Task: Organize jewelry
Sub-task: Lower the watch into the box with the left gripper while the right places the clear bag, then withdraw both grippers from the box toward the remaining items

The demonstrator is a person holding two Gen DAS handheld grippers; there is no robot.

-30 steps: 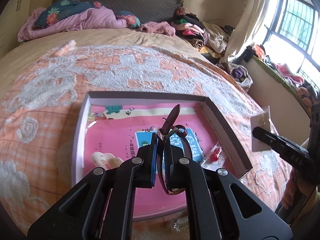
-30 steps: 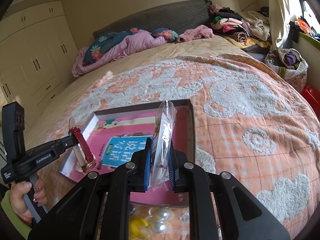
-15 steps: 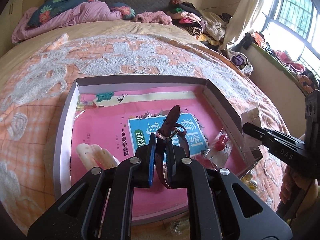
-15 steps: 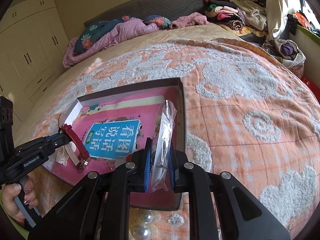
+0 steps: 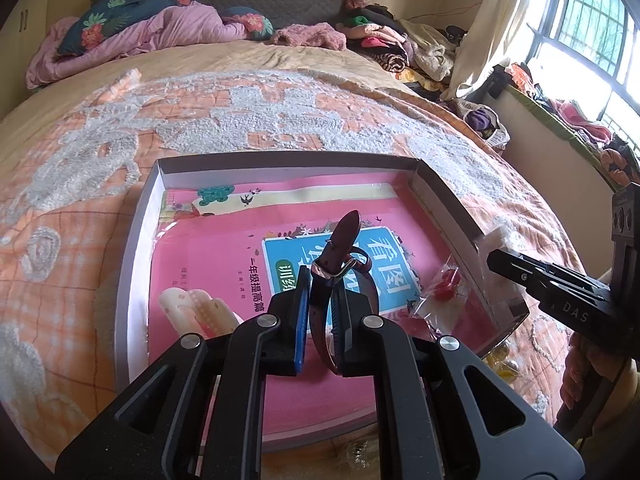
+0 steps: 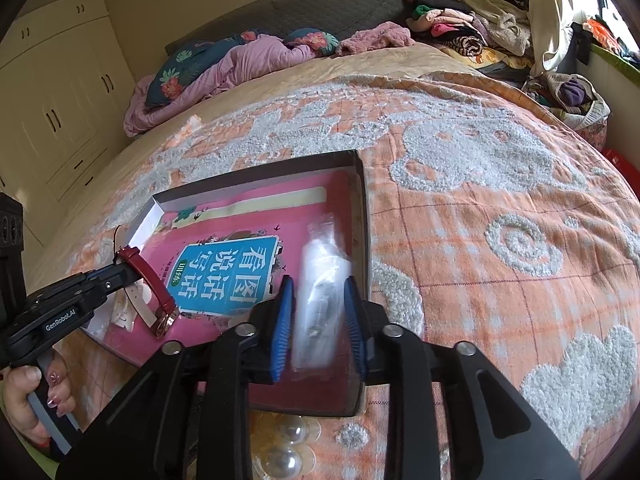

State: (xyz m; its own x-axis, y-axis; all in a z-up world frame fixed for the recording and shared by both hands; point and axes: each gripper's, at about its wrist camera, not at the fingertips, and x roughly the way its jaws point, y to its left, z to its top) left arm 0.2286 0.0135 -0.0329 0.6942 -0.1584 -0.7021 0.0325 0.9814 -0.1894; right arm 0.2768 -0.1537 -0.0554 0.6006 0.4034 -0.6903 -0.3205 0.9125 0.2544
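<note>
Opening right tongs [image 6: 319,322], blurred packet [image 6: 322,300] freed

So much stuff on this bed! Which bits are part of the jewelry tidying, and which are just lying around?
Part of the job:
- shallow box
- red-strapped watch, pinched in the left gripper
- clear packet, between the just-opening pads of the right gripper
- packet of red pieces

Just lying about:
- pink blanket
- clothes pile
- wardrobe

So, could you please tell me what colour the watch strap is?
The watch strap is dark red, seen best in the right wrist view.
</note>
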